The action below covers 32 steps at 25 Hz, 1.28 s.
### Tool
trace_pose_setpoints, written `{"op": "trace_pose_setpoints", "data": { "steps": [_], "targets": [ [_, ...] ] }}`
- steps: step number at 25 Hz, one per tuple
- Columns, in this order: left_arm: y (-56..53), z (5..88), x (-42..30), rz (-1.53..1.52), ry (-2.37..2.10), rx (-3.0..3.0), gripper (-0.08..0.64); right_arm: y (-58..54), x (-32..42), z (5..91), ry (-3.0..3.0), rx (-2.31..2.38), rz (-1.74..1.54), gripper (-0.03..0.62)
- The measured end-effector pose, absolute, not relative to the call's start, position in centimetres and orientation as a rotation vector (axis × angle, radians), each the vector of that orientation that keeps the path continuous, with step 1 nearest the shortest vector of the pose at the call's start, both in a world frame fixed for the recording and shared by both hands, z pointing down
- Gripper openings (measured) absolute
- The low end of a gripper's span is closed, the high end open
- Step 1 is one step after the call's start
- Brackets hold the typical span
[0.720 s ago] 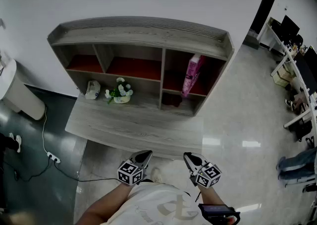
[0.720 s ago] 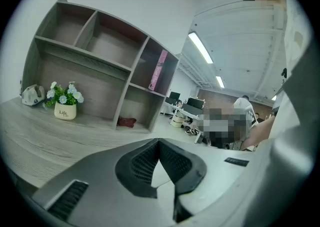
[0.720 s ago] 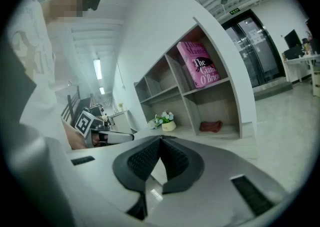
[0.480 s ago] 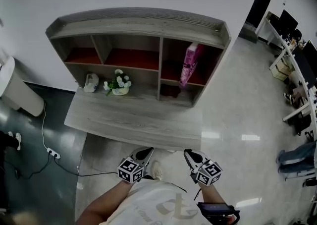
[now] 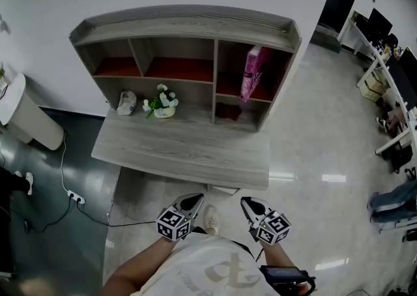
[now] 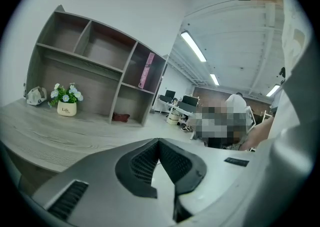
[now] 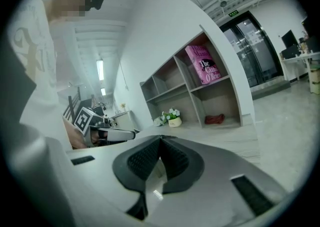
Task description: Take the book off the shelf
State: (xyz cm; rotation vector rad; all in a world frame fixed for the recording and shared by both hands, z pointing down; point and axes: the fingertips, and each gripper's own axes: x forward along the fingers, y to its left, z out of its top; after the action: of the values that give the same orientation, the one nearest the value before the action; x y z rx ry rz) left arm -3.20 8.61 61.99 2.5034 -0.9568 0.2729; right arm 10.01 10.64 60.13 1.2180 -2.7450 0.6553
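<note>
A pink book (image 5: 253, 72) stands upright, leaning slightly, in the upper right compartment of the grey wooden shelf (image 5: 189, 27). The left gripper view shows the book (image 6: 148, 70) far off, and so does the right gripper view (image 7: 204, 65). Both grippers are held close to the person's body, well short of the desk. My left gripper (image 5: 193, 200) is shut with nothing between its pads (image 6: 159, 142). My right gripper (image 5: 248, 206) is likewise shut and empty (image 7: 161, 138). Both point toward the shelf.
The shelf stands on a grey desk top (image 5: 182, 151). A small flower pot (image 5: 163, 102) and a white object (image 5: 126, 102) sit in the lower left opening, a dark red item (image 5: 228, 111) in the lower right one. A white bin (image 5: 26, 118) and a floor cable (image 5: 75, 197) lie left; office desks (image 5: 391, 60) stand right.
The head view has shifted, so the shelf and desk now sit a little higher and further right in the picture. Both grippers stay in the same place, shut.
</note>
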Motion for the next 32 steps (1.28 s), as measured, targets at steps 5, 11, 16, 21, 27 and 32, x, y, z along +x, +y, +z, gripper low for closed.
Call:
{"op": "trace_pose_setpoints", "data": {
  "steps": [5, 11, 16, 21, 27, 32],
  "targets": [
    [9.7, 61.6, -2.9, 0.280, -0.955, 2.513, 0.002, 11.6, 10.3, 59.7, -2.750, 1.244, 0.647, 0.003],
    [10.4, 61.2, -1.7, 0.289, -0.937, 2.533, 0.002, 12.3, 11.3, 59.4, -2.751, 1.272, 0.645, 0.003],
    [10.5, 60.0, -1.4, 0.284, -0.953, 2.541, 0.002, 12.7, 11.6, 58.8, -2.758, 1.277, 0.649, 0.003],
    [11.5, 59.7, -1.5, 0.282, -0.984, 2.531, 0.002, 13.3, 11.5, 58.8, -2.770, 1.246, 0.654, 0.003],
    [13.1, 59.5, -2.5, 0.291, -1.032, 2.503, 0.002, 14.3, 11.1, 58.3, -2.790, 1.210, 0.649, 0.003],
    [13.3, 58.7, -2.6, 0.289, -1.057, 2.514, 0.002, 14.6, 11.1, 57.7, -2.806, 1.195, 0.626, 0.003]
  ]
}}
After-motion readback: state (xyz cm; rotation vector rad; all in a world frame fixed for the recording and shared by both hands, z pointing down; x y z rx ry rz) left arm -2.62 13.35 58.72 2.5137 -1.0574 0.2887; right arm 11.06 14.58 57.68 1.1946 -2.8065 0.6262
